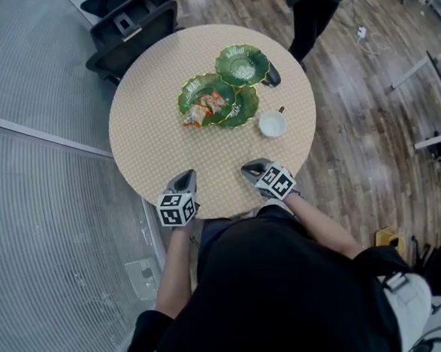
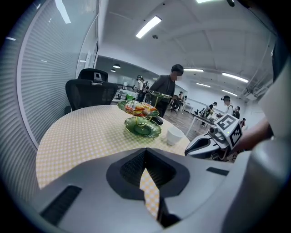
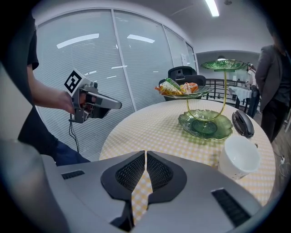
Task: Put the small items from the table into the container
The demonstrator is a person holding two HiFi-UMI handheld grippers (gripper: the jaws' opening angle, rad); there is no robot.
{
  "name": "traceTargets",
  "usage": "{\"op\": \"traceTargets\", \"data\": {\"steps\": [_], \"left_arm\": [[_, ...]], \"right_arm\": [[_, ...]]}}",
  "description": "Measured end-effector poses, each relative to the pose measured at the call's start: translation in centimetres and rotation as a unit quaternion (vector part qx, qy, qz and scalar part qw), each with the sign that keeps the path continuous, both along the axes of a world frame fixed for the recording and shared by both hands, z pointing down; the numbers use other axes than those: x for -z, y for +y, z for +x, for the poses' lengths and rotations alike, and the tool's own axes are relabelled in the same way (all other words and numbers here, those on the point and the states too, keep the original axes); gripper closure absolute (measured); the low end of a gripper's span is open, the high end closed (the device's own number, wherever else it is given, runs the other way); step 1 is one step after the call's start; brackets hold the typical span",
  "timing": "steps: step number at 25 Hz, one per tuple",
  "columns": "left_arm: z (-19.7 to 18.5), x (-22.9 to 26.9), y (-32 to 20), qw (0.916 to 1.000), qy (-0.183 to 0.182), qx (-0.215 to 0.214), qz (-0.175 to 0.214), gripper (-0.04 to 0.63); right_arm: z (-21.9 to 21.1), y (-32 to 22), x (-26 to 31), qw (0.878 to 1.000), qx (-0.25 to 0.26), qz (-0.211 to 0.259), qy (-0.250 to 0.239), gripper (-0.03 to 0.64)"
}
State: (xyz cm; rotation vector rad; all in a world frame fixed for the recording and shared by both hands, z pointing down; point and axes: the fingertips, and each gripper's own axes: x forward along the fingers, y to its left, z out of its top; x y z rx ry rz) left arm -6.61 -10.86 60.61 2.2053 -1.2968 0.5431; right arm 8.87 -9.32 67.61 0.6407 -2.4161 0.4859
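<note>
A three-tier stand of green leaf-shaped dishes [image 1: 233, 88] stands on the round checked table [image 1: 149, 131]. One dish holds several wrapped snacks [image 1: 204, 105], which also show in the right gripper view as snacks [image 3: 179, 88]. A white cup [image 1: 272, 123] sits beside the stand, and a black object [image 1: 272, 74] lies behind it. My left gripper [image 1: 186, 175] and right gripper [image 1: 248, 168] hover at the table's near edge. In their own views the left gripper [image 2: 144, 157] and right gripper [image 3: 145, 159] are shut with nothing between the jaws.
A black office chair [image 1: 131, 27] stands at the table's far left, by a glass wall with blinds [image 1: 33, 87]. A person in dark clothes [image 1: 314, 7] stands on the wood floor beyond the table. The cup [image 3: 238, 157] lies to the right of my right gripper.
</note>
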Motion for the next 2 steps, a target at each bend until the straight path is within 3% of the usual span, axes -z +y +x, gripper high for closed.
{"op": "traceTargets", "data": {"steps": [2], "left_arm": [[0.18,0.02,0.06,1.0,0.0,-0.001,0.0,0.592]], "right_arm": [[0.18,-0.04,0.09,1.0,-0.003,0.0,-0.001,0.578]]}}
